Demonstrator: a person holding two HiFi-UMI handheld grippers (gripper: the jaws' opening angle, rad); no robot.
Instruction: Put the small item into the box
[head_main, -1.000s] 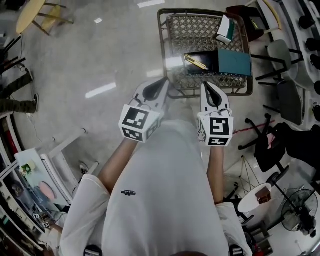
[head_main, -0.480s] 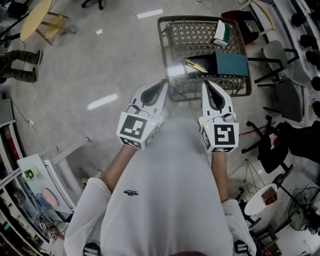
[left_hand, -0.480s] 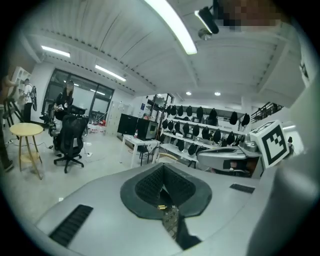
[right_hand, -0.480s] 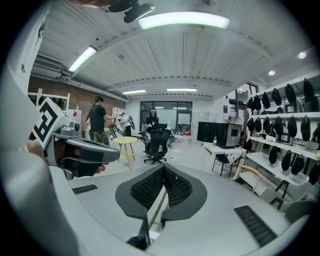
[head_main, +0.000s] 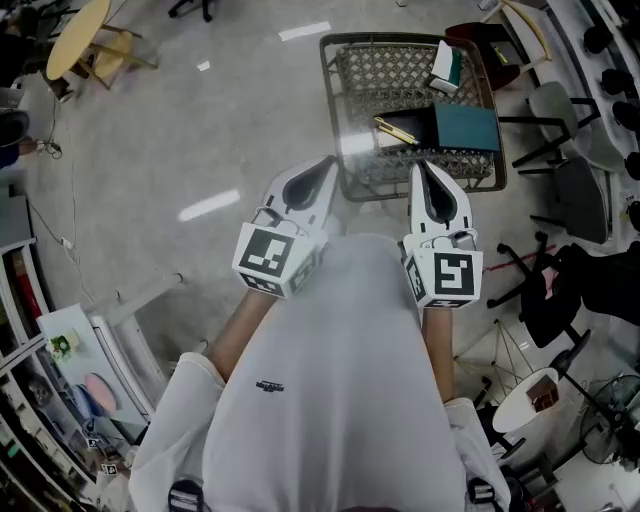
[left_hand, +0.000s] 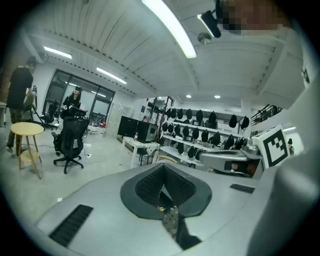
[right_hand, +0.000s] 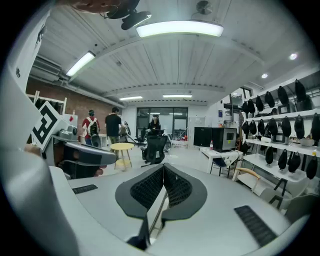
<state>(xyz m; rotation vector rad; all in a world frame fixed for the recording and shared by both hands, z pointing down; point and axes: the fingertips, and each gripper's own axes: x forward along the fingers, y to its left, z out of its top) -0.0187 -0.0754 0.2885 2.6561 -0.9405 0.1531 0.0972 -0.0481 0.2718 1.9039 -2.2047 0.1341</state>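
A low wicker table with a glass top stands ahead on the floor. On it lies an open black box with a teal lid beside it, and a small gold item rests at the box's left part. My left gripper and right gripper are held close to the person's chest, short of the table's near edge. Both point up and forward. In the left gripper view the left gripper is shut and empty. The right gripper is likewise shut on nothing.
A white and green carton sits at the table's far right corner. Office chairs crowd the right side. A round yellow table stands far left, a white shelf unit lies lower left, and a small round table is lower right.
Both grippers stay shut and near the chest; the right one has drifted slightly right. The legs of a person at the far left have slid out of the head view.
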